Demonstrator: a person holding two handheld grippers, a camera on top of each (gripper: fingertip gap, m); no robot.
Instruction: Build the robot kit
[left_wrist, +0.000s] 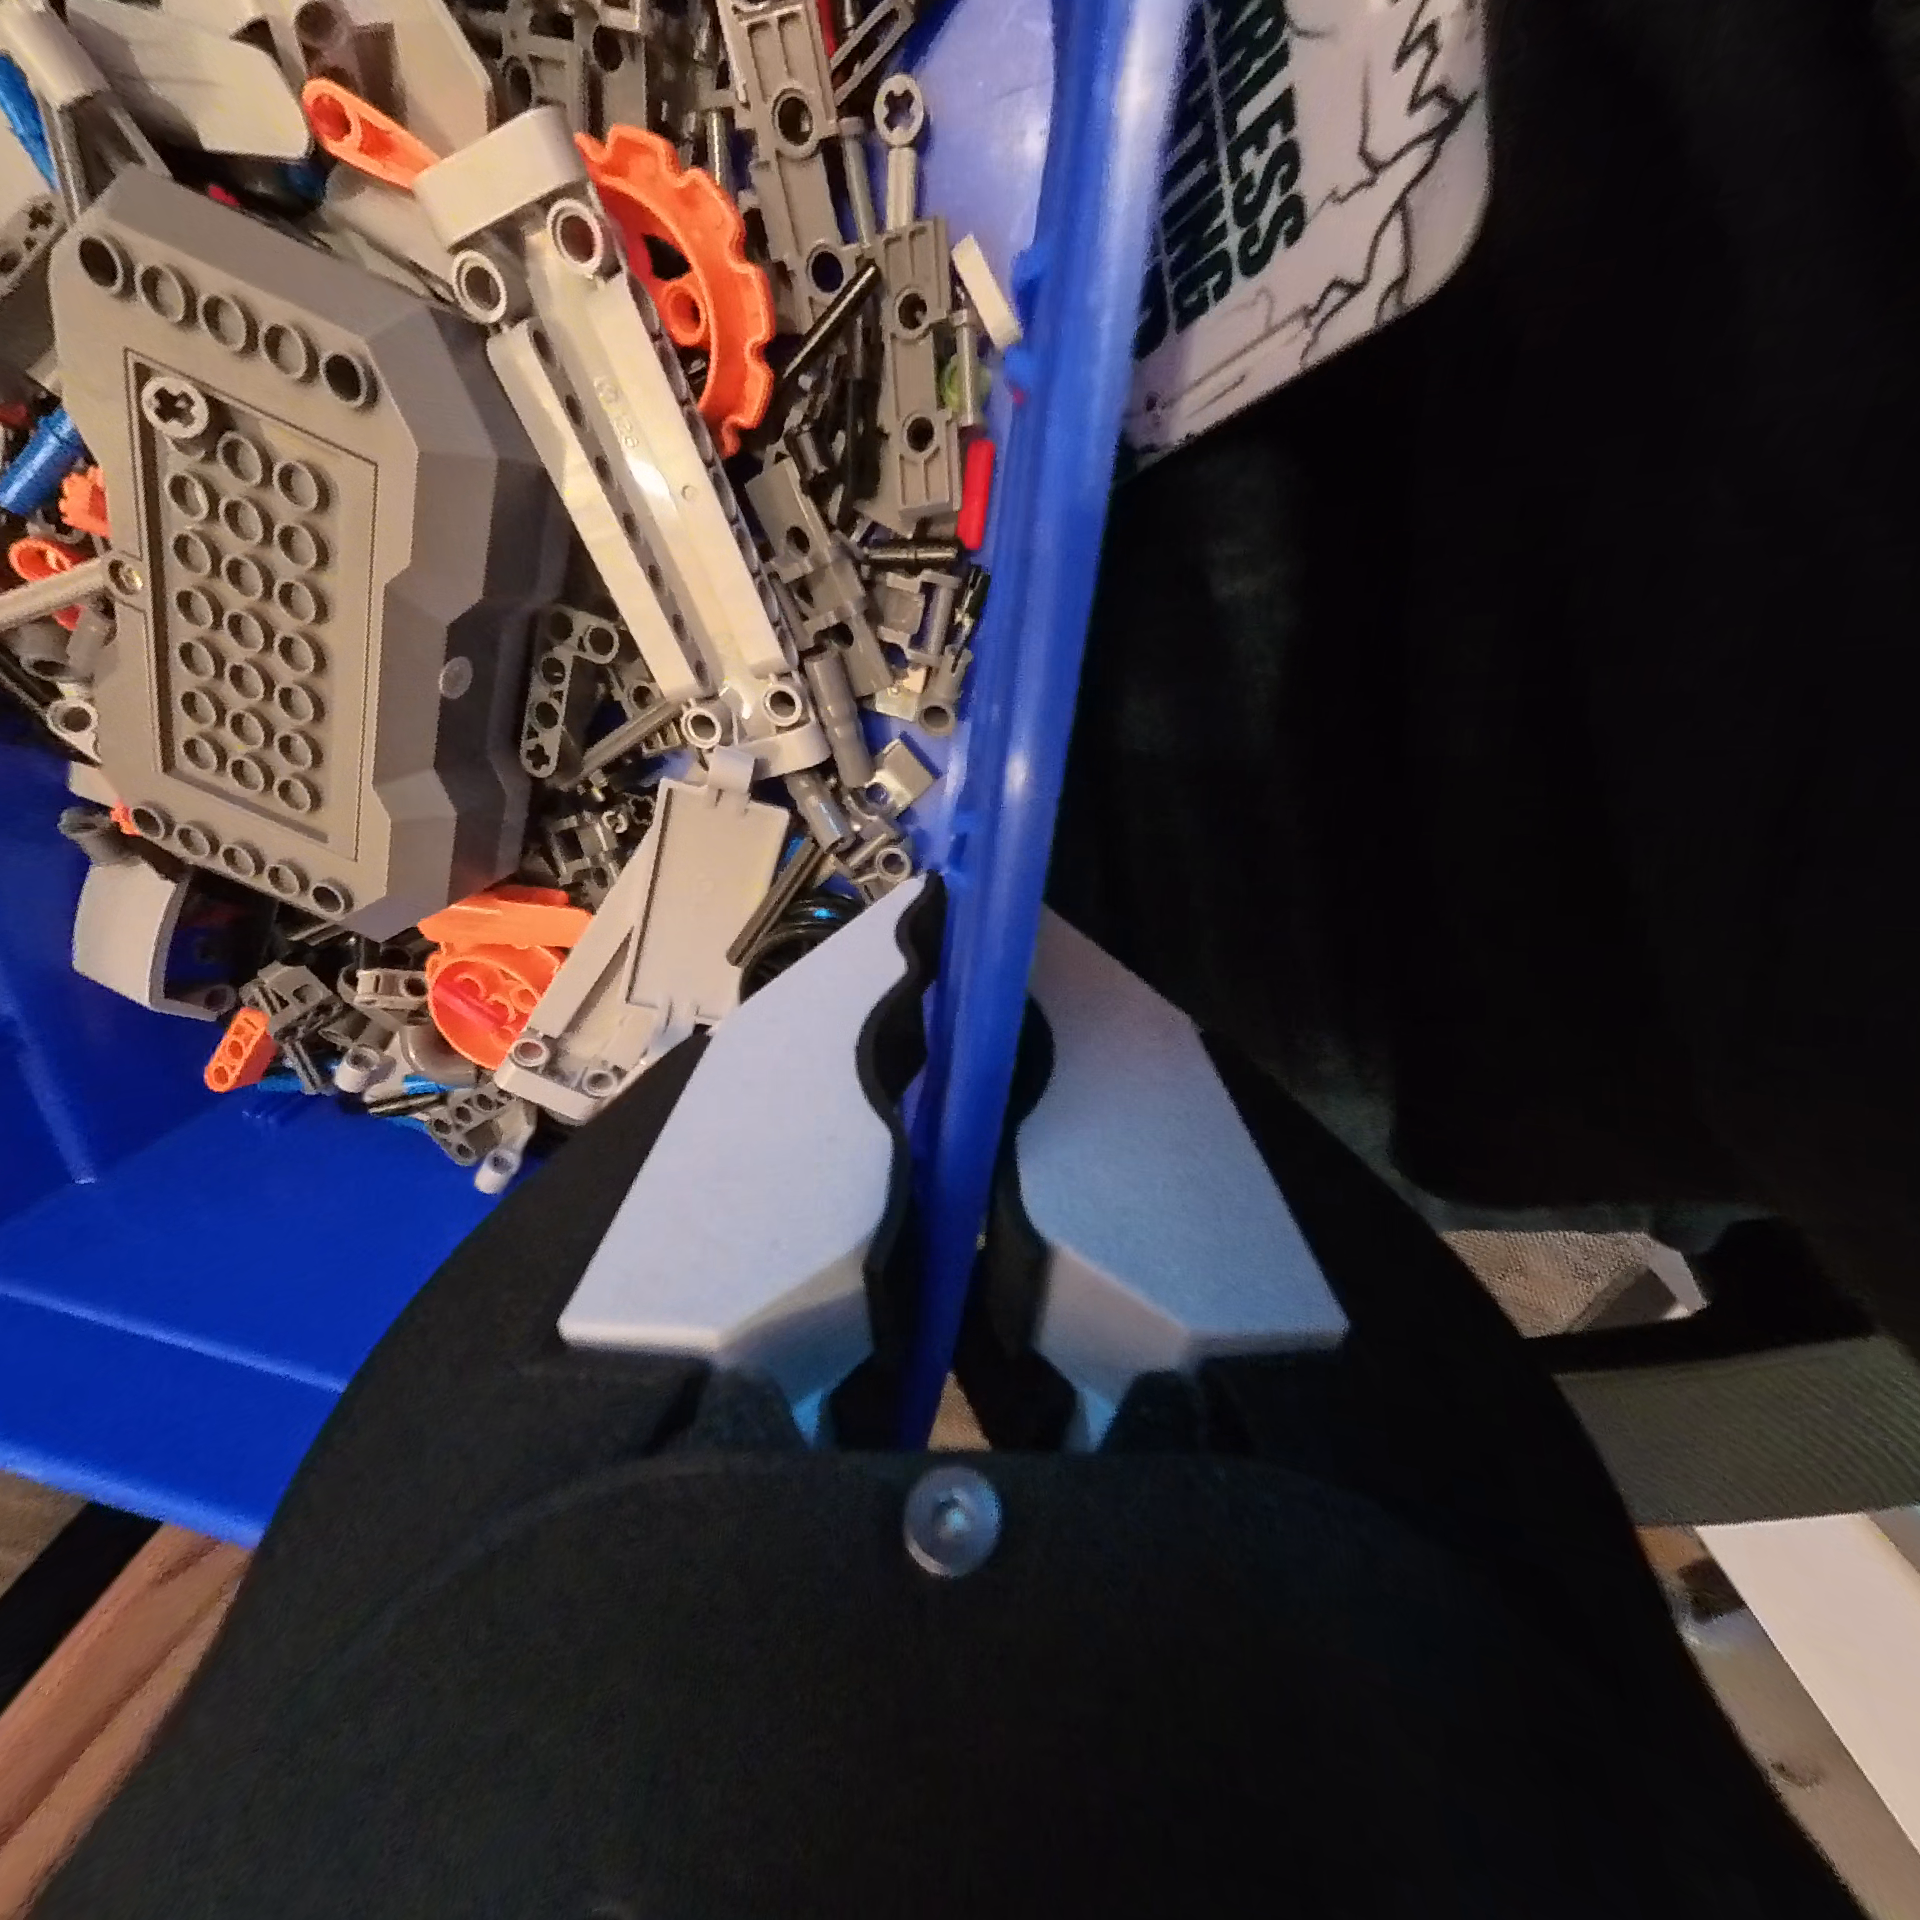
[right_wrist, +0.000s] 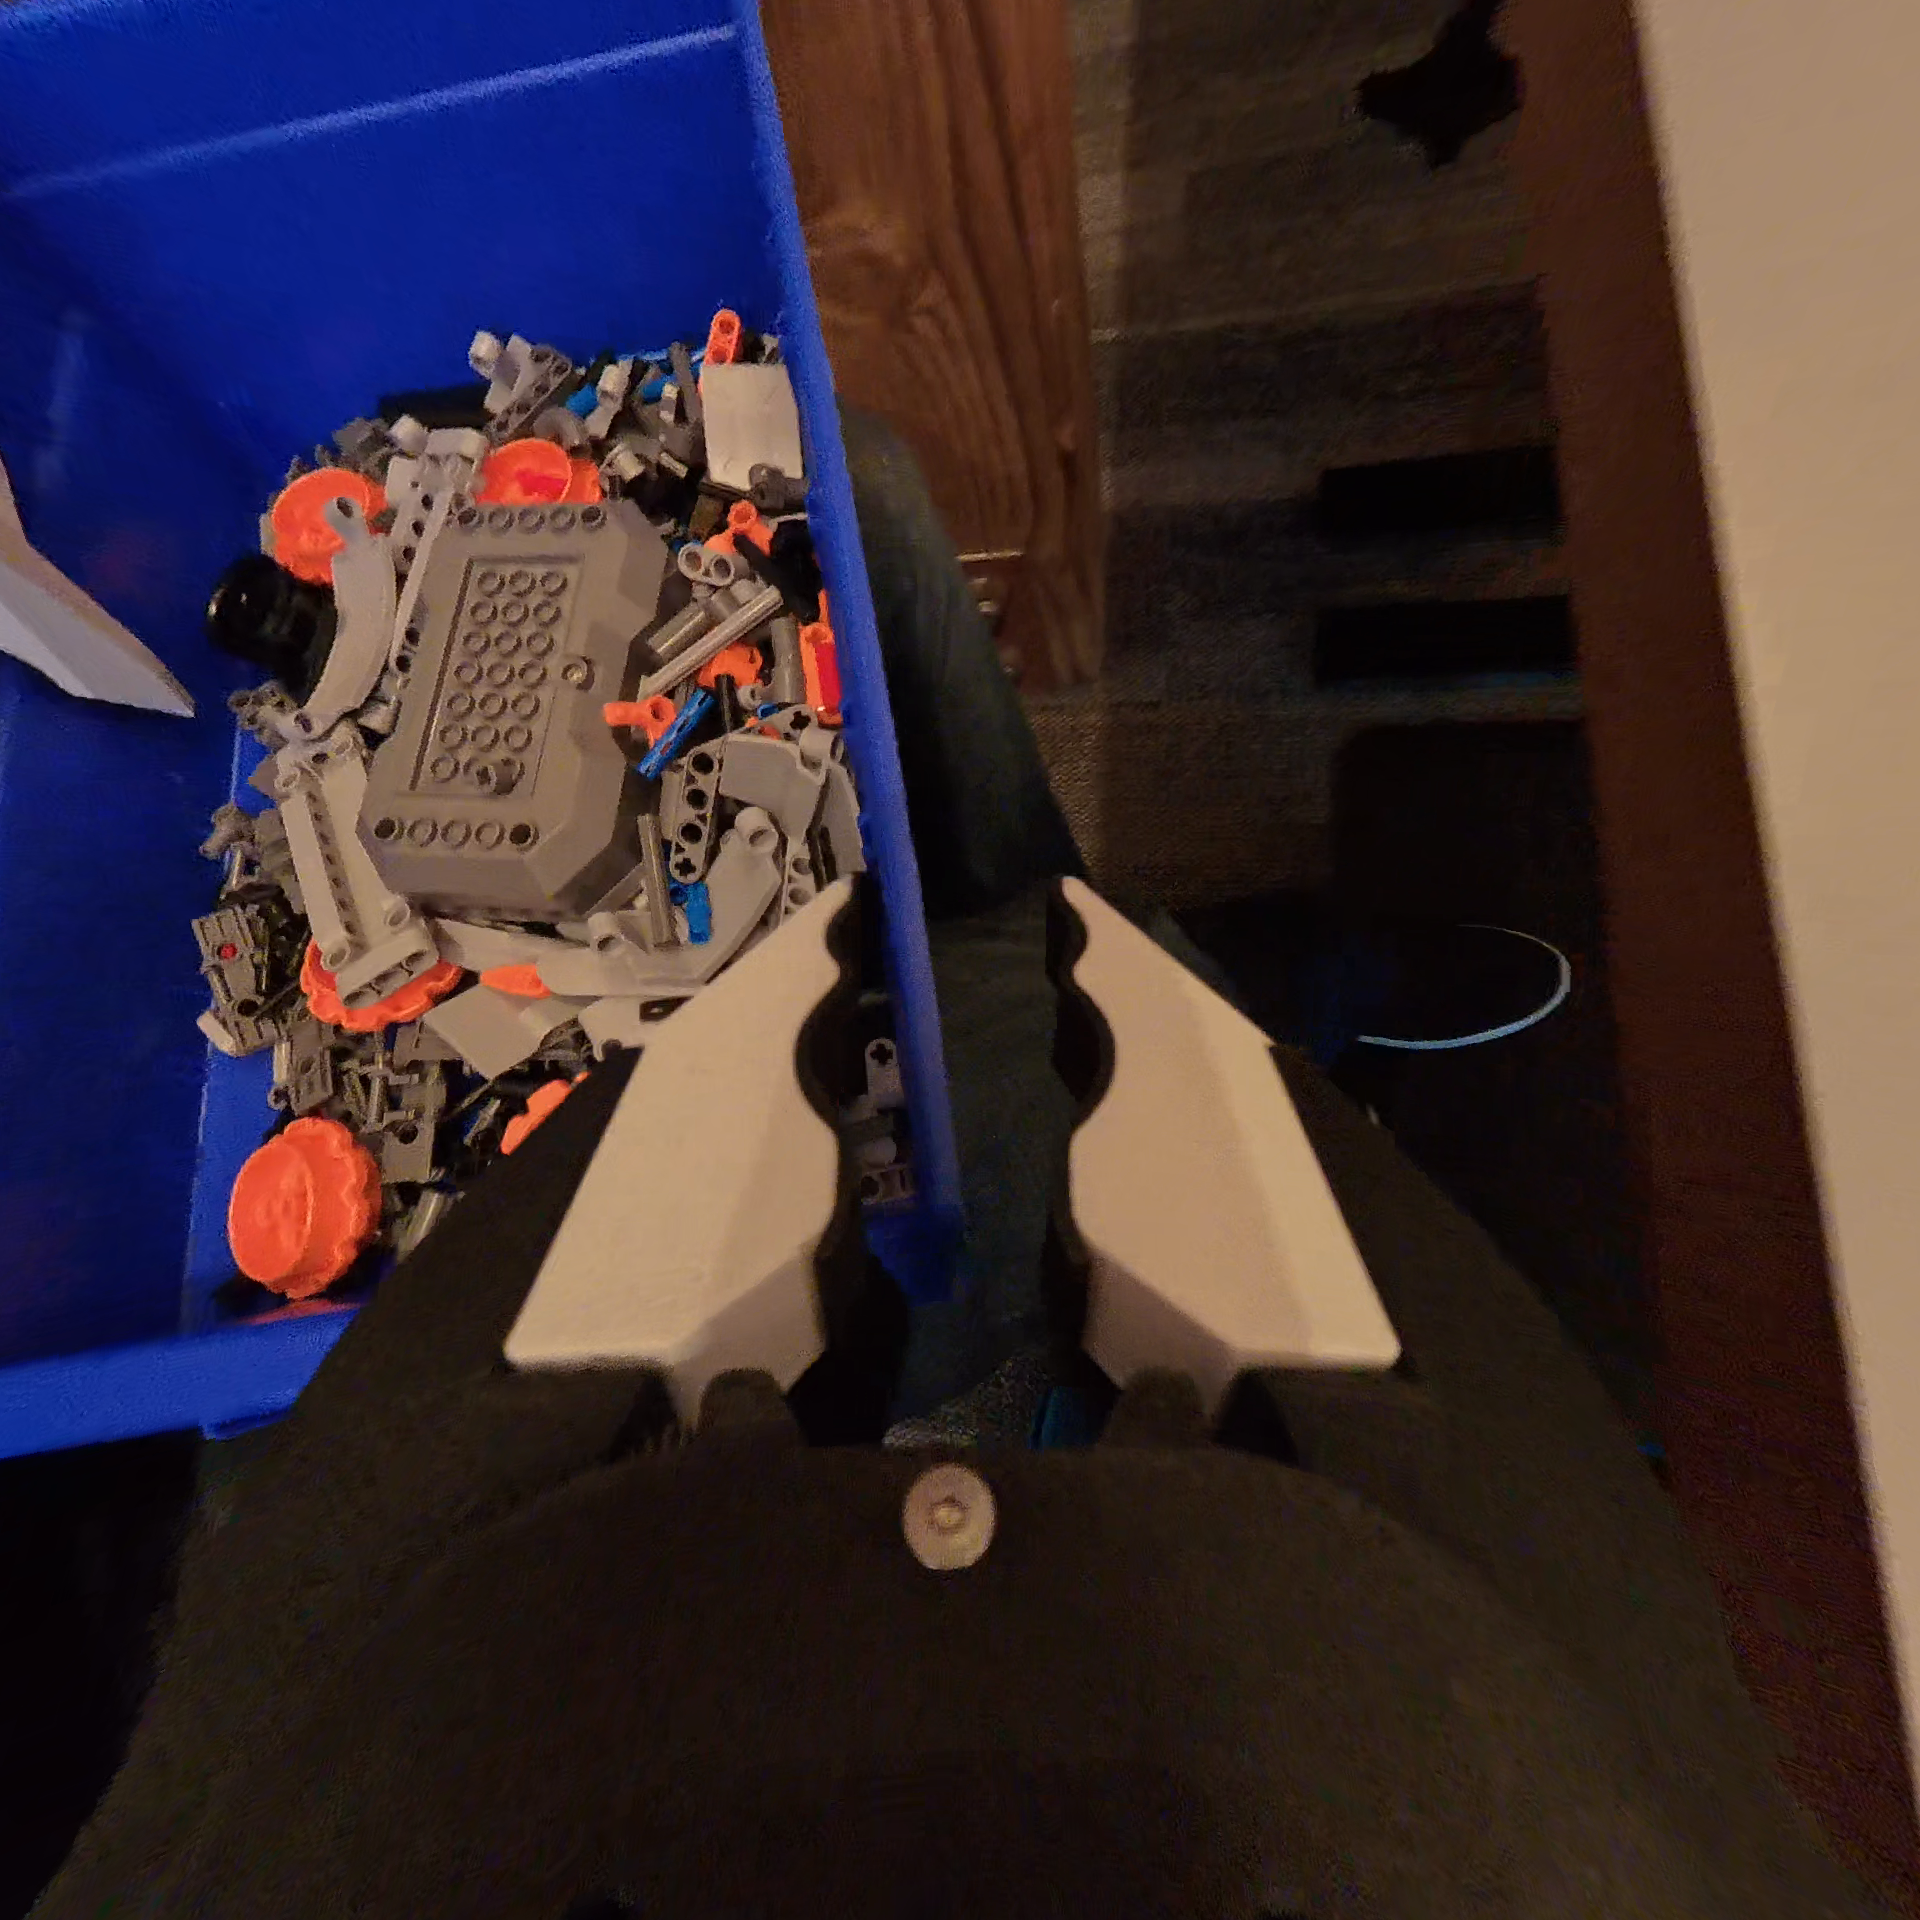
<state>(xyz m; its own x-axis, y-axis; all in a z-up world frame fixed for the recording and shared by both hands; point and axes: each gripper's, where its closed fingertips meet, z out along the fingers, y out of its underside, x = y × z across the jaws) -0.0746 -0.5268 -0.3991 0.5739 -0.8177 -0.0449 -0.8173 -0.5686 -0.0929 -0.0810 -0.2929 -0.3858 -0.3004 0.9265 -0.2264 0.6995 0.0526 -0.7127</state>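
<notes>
A blue plastic bin (left_wrist: 1070, 416) holds a heap of grey, black and orange building-toy parts, with a big grey studded block (left_wrist: 249, 582) and an orange toothed wheel (left_wrist: 696, 281) on top. My left gripper (left_wrist: 982, 914) is shut on the bin's side wall, one finger inside and one outside. In the right wrist view the same bin (right_wrist: 416, 208) and grey block (right_wrist: 509, 707) show. My right gripper (right_wrist: 956, 888) is open and straddles the bin's right wall, its left finger over the parts. The pale tip of another gripper finger (right_wrist: 83, 644) shows at the left edge.
A white panel with black print (left_wrist: 1299, 208) stands beyond the bin wall against a dark background. Wooden furniture (right_wrist: 935, 312) and a dark cloth-covered shape (right_wrist: 935, 675) lie right of the bin. A pale wall or board (right_wrist: 1818, 623) runs along the right. Wooden boards (left_wrist: 104, 1662) lie below.
</notes>
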